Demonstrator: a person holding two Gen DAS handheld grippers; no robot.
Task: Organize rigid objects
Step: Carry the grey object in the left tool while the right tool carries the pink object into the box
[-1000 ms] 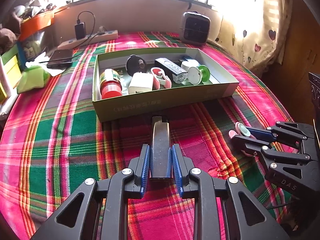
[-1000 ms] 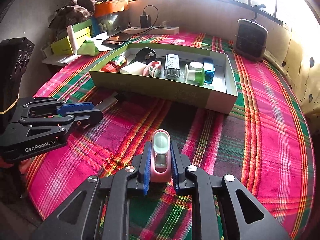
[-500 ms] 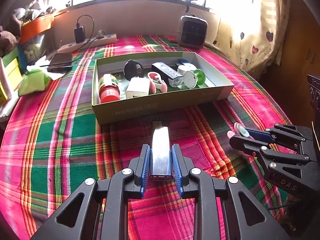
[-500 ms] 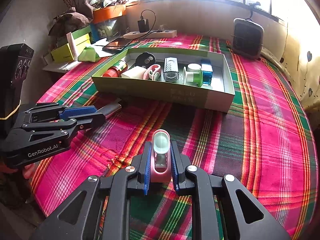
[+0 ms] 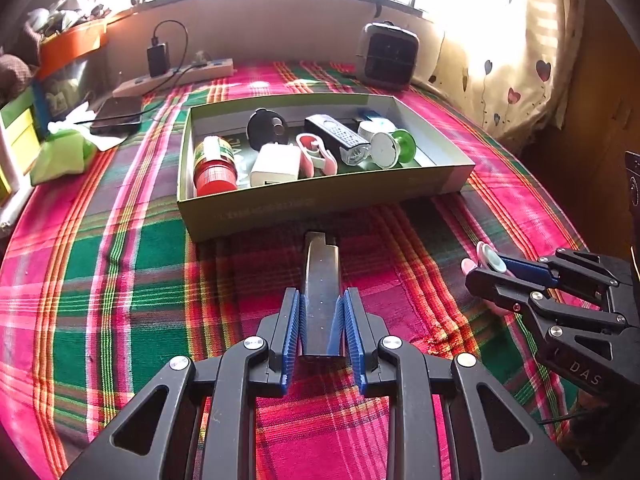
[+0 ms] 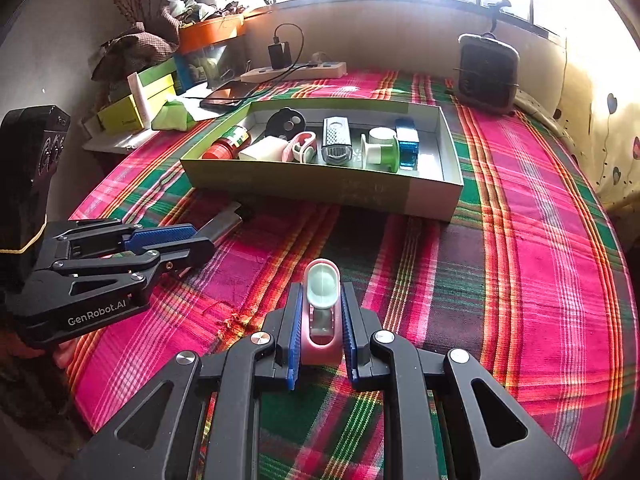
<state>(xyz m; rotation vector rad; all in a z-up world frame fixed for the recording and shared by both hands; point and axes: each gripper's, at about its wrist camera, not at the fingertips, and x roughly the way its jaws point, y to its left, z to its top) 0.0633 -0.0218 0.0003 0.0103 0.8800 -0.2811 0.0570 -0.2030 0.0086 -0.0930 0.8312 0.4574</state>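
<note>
My left gripper (image 5: 320, 304) is shut on a dark flat metal bar (image 5: 321, 264) that points at the green box (image 5: 320, 202). It also shows at the left of the right wrist view, left gripper (image 6: 192, 240) with the metal bar (image 6: 224, 222) sticking out. My right gripper (image 6: 321, 304) is shut on a pink device with a pale green oval cap (image 6: 322, 286), held above the plaid cloth. In the left wrist view the right gripper (image 5: 494, 270) sits at the right with the pink device (image 5: 486, 256). The green box (image 6: 320, 192) holds several small items.
Inside the box lie a red-capped jar (image 5: 212, 164), a white charger (image 5: 276, 164) and a green spool (image 5: 394, 146). Behind it stand a small black heater (image 5: 388, 56), a power strip (image 5: 176, 78) and a phone (image 5: 116, 116). A curtain (image 5: 520, 80) hangs at the right.
</note>
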